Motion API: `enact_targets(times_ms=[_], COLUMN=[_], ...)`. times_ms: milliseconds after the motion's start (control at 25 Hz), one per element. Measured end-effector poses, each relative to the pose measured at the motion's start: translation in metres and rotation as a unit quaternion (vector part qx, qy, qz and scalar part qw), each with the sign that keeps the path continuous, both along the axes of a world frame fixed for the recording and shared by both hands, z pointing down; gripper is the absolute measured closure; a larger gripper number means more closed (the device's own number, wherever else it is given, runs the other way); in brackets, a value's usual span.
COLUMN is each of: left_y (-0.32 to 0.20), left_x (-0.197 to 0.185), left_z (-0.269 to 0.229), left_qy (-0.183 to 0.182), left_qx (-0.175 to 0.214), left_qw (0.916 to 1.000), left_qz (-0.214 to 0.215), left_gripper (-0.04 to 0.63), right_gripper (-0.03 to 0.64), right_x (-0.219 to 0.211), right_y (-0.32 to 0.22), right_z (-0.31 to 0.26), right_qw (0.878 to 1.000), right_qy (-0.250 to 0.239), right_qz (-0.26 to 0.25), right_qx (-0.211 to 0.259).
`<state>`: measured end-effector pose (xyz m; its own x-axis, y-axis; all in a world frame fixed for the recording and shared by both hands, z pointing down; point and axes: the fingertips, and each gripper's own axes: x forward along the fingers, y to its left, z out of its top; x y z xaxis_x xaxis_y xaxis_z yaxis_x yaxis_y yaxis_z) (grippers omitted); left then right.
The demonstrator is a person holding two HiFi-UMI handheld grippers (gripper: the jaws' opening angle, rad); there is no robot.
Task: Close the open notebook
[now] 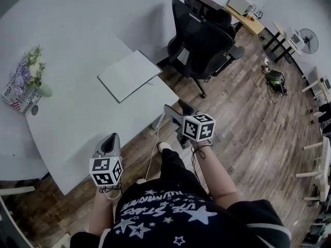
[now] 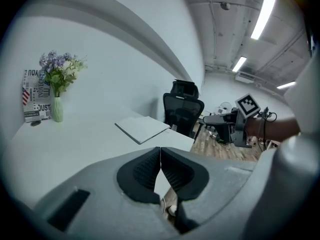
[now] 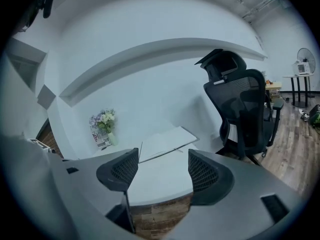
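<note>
Nearest to me, the left gripper (image 1: 110, 140) hung at the near edge of the white table (image 1: 72, 123). Seen in its own view, the left gripper (image 2: 160, 158) had its two ribbed black pads pressed together with nothing between them. To its right, the right gripper (image 1: 172, 111) was held over the wooden floor (image 1: 248, 133), just beside the table's corner. In its own view the right gripper (image 3: 157, 170) had its pads spread wide apart and empty, framing the table edge and a strip of floor. Neither gripper touched the notebook (image 1: 129, 75), which lay flat and pale face up on the far side of the table, close to the edge that faced the chair. The notebook (image 2: 142, 128) stood well ahead of the left pads, and the same notebook (image 3: 165, 143) lay beyond the gap of the right ones. Farther left on the table stood a vase of flowers (image 1: 32, 72) beside a printed box (image 1: 18, 96). Behind the notebook, a black office chair (image 1: 201, 40) stood on the floor. More desks and a fan (image 1: 309, 39) lay at the far right.
</note>
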<state>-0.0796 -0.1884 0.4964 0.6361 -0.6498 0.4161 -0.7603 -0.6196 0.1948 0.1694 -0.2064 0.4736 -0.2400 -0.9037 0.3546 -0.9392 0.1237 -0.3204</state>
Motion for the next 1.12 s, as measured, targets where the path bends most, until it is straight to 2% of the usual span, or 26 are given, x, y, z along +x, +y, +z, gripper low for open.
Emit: enact_targets(times_ms=[160, 440, 680, 760, 1120], left_y=[-0.03, -0.07, -0.091, -0.095, -0.106], left_x=[0.013, 0.054, 0.084, 0.09, 0.101], left_z=[-0.002, -0.011, -0.011, -0.01, 0.0], left_qy=[-0.011, -0.025, -0.034, -0.033, -0.047], left_qx=[-0.01, -0.009, -0.005, -0.008, -0.031], left_qw=[0.9981, 0.9913, 0.9839, 0.9805, 0.9667], left_qz=[-0.059, -0.129, -0.175, -0.193, -0.25], left_gripper=[0.575, 0.575, 0.575, 0.575, 0.575], right_gripper=[0.319, 0.333, 0.334, 0.354, 0.371], right_x=[0.026, 0.065, 0.085, 0.091, 0.103], right_y=[-0.054, -0.133, -0.182, -0.196, -0.247], right_z=[0.006, 0.01, 0.025, 0.032, 0.076], right_qw=[0.999, 0.994, 0.987, 0.985, 0.972], right_qy=[-0.013, -0.008, -0.01, -0.018, -0.053], right_qz=[-0.039, -0.104, -0.155, -0.167, -0.204], right_qx=[-0.015, -0.018, -0.037, -0.043, -0.102])
